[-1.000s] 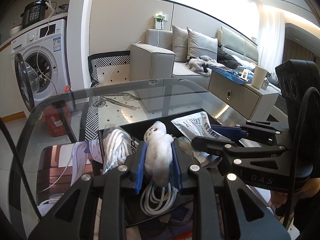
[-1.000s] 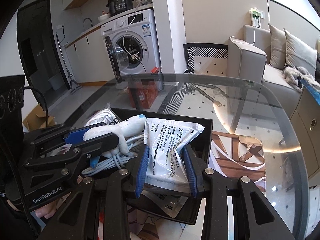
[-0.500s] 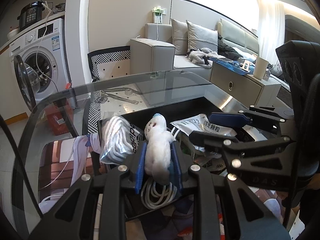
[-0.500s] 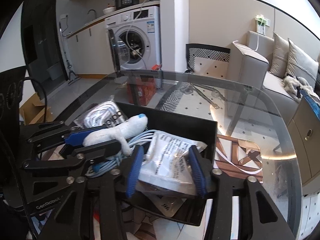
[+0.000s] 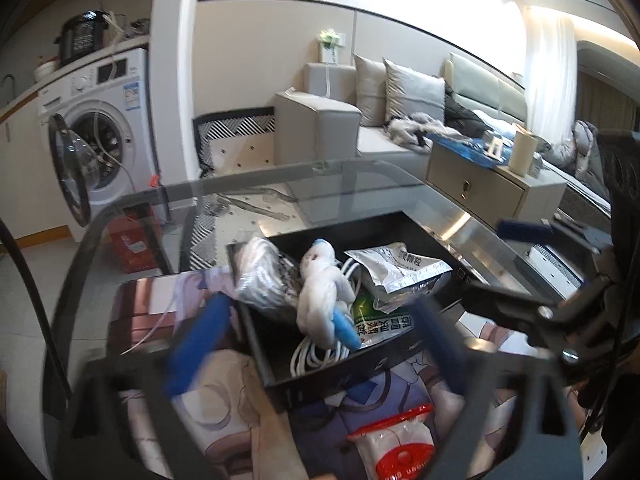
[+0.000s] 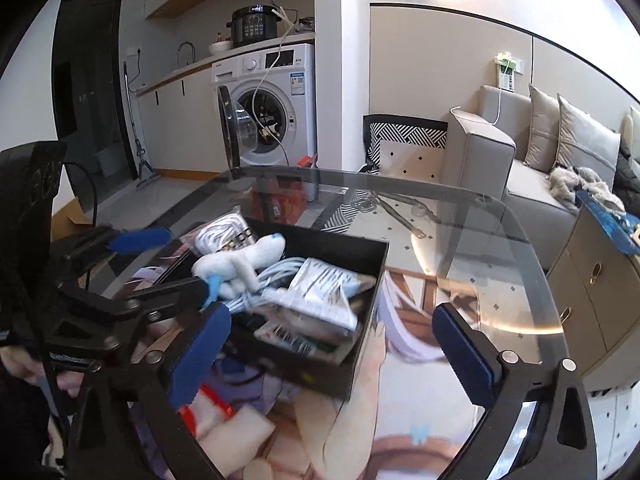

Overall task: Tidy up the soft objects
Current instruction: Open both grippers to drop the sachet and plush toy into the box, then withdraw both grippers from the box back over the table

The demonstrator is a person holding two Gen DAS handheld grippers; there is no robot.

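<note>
A black open box (image 5: 352, 372) (image 6: 360, 364) sits on the glass table. In it lie a white plush bird with a blue tail (image 5: 322, 292) (image 6: 240, 262), a silver printed pouch (image 5: 396, 270) (image 6: 320, 292), a coiled white cable (image 5: 316, 354) and a clear bag of white cord (image 5: 264, 276) (image 6: 224, 234). My left gripper (image 5: 316, 344) is open, its blue pads wide apart just short of the box. My right gripper (image 6: 332, 348) is open and empty above the box's near wall.
A red-and-white zip bag (image 5: 400, 452) lies on the printed cloth (image 6: 400, 420) in front of the box. The glass table's curved edge (image 6: 536, 264) runs right. A washing machine (image 6: 268, 108) and a grey sofa (image 5: 360, 128) stand beyond.
My left gripper let go of the plush bird and my right let go of the silver pouch; both now lie in the box. Both grippers opened wide and pulled back.
</note>
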